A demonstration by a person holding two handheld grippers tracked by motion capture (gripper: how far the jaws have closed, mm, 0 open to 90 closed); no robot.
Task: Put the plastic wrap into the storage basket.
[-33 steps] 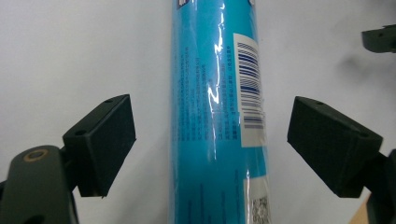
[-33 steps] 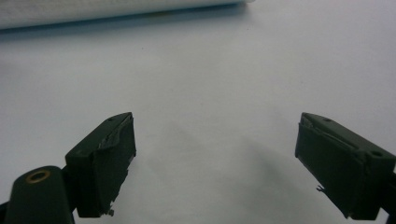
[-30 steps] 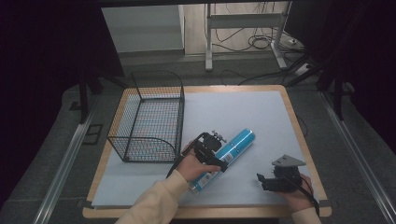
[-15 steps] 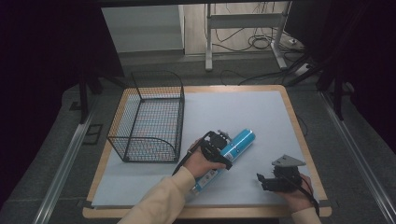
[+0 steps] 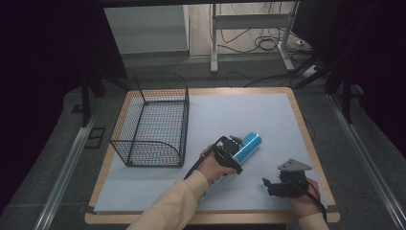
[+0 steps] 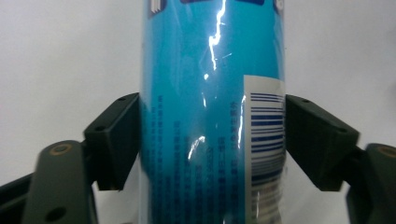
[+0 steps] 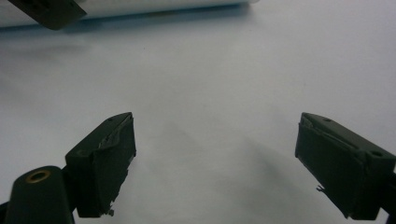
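Observation:
A blue can (image 5: 251, 143) with a barcode label lies on its side on the pale mat (image 5: 239, 110), pointing to the far right. My left gripper (image 5: 235, 150) sits over its middle. In the left gripper view both black fingers (image 6: 116, 135) press the sides of the blue can (image 6: 210, 84), so that gripper (image 6: 212, 140) is shut on it. My right gripper (image 5: 266, 185) rests near the front right of the table. Its jaws stand wide apart over bare mat, so the right gripper (image 7: 215, 158) is open and holds nothing.
A black wire basket (image 5: 153, 129) stands at the left of the mat with nothing inside it. The wooden table edge (image 5: 210, 218) runs along the front. The can's pale end (image 7: 140, 7) lies across the top of the right gripper view.
The left hand and its gripper have shifted a little to the far right along the can. The can and the right gripper have stayed in place.

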